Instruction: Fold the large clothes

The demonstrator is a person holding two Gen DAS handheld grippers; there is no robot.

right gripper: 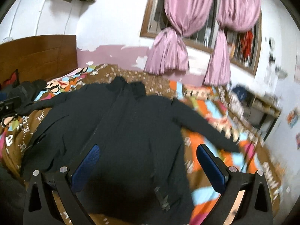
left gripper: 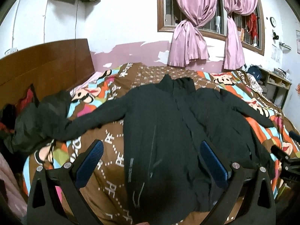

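In front of me is the bed [left gripper: 215, 71], covered with a brown bedspread [left gripper: 112, 168] printed with white letters and bright cartoon monkey faces along its edges. Its wooden headboard [left gripper: 46, 61] stands off to my left. A black jacket [left gripper: 159, 131] lies flat on the bedspread, front up, collar toward the far wall, hem nearest me, zip running down the middle. Both sleeves are spread out to the sides. The left sleeve reaches toward a heap of dark clothes [left gripper: 33, 120] piled on the bed near the headboard; whether they touch I cannot tell. Something red [left gripper: 26, 97] sits behind that heap against the headboard.
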